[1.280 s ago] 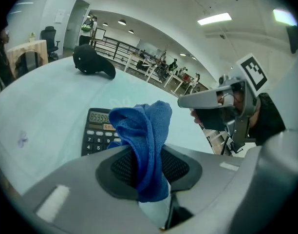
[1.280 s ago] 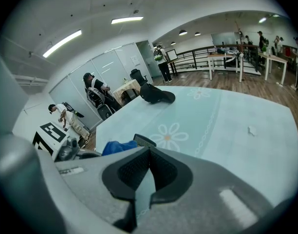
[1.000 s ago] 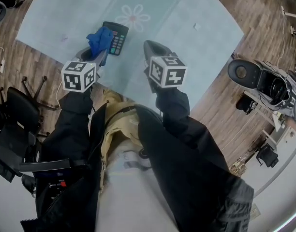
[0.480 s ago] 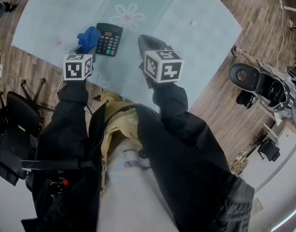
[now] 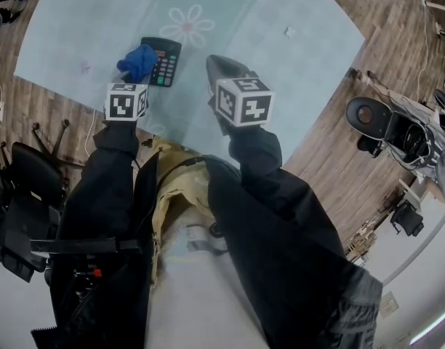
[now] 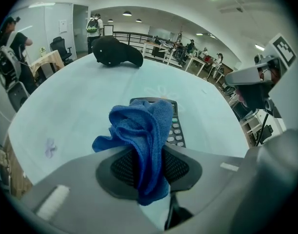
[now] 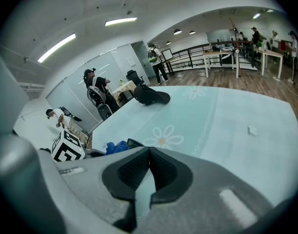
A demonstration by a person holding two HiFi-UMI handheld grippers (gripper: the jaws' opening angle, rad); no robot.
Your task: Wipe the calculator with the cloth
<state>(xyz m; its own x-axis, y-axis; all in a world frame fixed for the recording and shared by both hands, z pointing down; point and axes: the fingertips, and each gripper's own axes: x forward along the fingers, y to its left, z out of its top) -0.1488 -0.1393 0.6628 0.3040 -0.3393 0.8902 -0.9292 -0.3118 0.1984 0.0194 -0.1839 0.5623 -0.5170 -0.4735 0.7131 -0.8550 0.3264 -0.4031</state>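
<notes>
A black calculator (image 5: 163, 60) lies on the pale blue table (image 5: 295, 71), close to its front left edge. My left gripper (image 5: 135, 75) is shut on a blue cloth (image 5: 137, 61), whose bunched end covers the calculator's left side. In the left gripper view the cloth (image 6: 141, 140) hangs between the pads, with the calculator (image 6: 172, 126) just beyond. My right gripper (image 5: 217, 67) hovers shut and empty to the right of the calculator, above the table. The right gripper view catches the cloth (image 7: 117, 146) and calculator edge (image 7: 135, 143) at left.
A black cap (image 6: 117, 51) lies at the table's far side. A small white scrap (image 5: 287, 32) sits on the right part of the table. Office chairs (image 5: 26, 187) stand to the left on the wooden floor, and a black machine (image 5: 390, 126) stands to the right.
My left gripper has pulled back towards me, dragging the cloth down and left over the calculator. The right gripper has barely shifted.
</notes>
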